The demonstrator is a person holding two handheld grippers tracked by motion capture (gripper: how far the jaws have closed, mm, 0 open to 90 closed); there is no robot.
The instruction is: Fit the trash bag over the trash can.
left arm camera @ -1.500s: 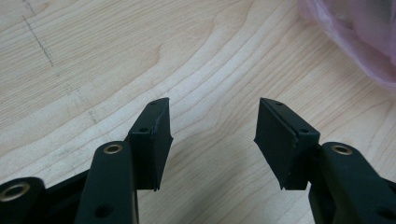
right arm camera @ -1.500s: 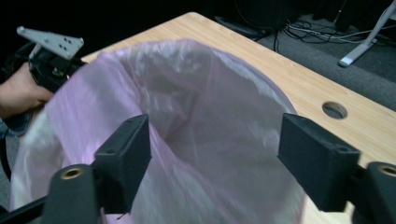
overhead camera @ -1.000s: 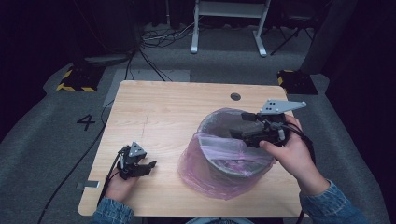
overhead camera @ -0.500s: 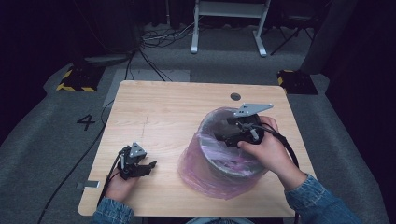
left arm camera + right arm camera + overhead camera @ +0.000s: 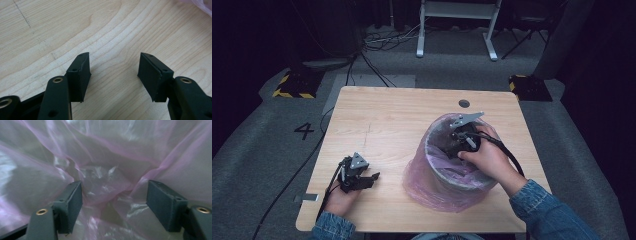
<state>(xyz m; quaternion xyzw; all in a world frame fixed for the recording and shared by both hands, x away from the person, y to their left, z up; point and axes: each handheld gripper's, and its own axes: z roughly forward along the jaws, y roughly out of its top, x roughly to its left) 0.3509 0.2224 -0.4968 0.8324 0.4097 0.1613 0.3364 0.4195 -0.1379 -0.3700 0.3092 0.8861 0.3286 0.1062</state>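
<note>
A grey waste bin point(image 5: 432, 155) lined with a pink see-through bag point(image 5: 422, 185) stands on the right half of the wooden table point(image 5: 387, 115). A person's right hand holds my right gripper point(image 5: 450, 147) down inside the bin's mouth. In the right gripper view the right gripper point(image 5: 113, 202) stands open; its jaws have just been closing a little. Crumpled bag lining point(image 5: 107, 152) lies ahead of them, not pinched. My left gripper point(image 5: 371, 179) rests near the table's front left, held by the left hand. It is open over bare wood in the left gripper view point(image 5: 113, 72).
A round cable hole point(image 5: 464, 103) sits at the table's far edge. Cables trail from both grippers off the front of the table. Beyond the table are a white frame's legs point(image 5: 457, 30) and yellow-black striped blocks point(image 5: 292, 85) on grey floor.
The right hand has moved left and down, carrying its gripper from above the bin's right rim into the bin. The left hand and gripper have stayed put.
</note>
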